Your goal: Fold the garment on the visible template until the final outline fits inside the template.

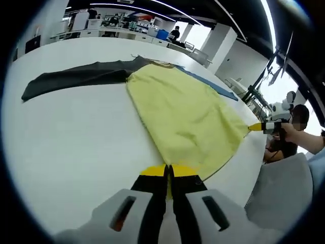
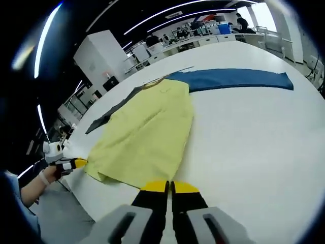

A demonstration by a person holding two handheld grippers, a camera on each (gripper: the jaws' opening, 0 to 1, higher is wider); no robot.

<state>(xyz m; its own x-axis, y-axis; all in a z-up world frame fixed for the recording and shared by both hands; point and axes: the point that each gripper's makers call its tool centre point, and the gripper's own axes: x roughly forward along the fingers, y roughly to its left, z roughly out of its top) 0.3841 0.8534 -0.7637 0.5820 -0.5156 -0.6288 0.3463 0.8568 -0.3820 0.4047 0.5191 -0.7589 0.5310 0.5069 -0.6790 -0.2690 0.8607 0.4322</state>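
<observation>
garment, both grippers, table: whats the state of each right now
garment: spread flat on the table, yellow body, dark sleeve and blue sleeve stretched out to opposite sides, not yet folded
left gripper: jaws shut on the garment's hem at one bottom corner
right gripper: jaws shut on the hem at the other bottom corner
table: white, garment lying on it near the edge

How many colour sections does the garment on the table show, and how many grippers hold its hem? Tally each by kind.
Yellow body: 1
Dark grey sleeve: 1
Blue sleeve: 1
Grippers shut on the hem: 2, left gripper, right gripper
Total: 5
</observation>
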